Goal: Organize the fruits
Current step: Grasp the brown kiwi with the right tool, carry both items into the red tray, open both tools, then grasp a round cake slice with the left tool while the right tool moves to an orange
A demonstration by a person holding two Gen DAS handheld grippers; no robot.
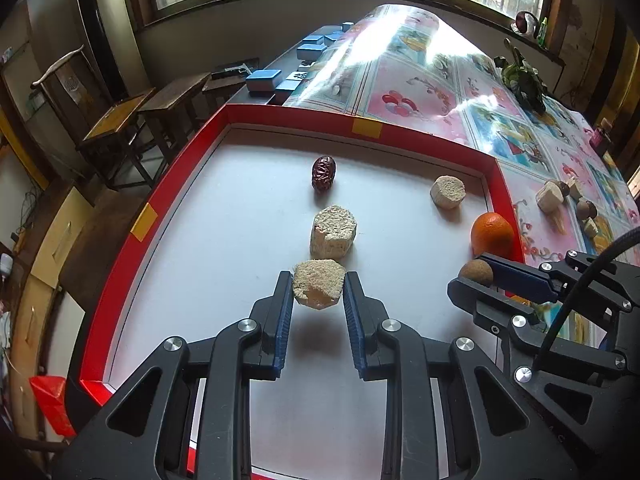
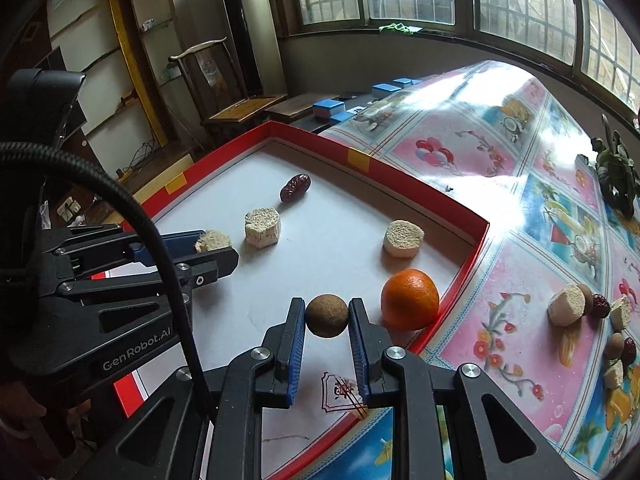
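Between the blue pads of our left gripper (image 1: 318,289) we hold a pale, crumbly hexagonal chunk (image 1: 318,284), pinched on both flanks and lifted clear of the white floor of the red-rimmed tray (image 1: 176,184), its shadow lying on the floor beneath it. Straight ahead of those fingers, just beyond the held piece, sits a second crumbly chunk (image 1: 333,233), and farther along the same line lies a wrinkled red date (image 1: 323,173). Ahead and to the right of the left gripper, near the tray's far right corner, rests a third chunk (image 1: 448,192). Our right gripper (image 2: 327,316) is closed on a small brown ball-shaped fruit (image 2: 327,315), gripped at its sides above the tray floor near the right rim. Just to the right of those fingers and slightly ahead, an orange (image 2: 409,299) sits against the tray's red wall. Well to the right of the right gripper, outside the tray on the patterned tablecloth (image 2: 460,152), we see a loose cluster of more chunks, brown fruits and dates (image 2: 588,308). From the right wrist view, the left gripper reaches in from the left side, its chunk visible at the fingertips.
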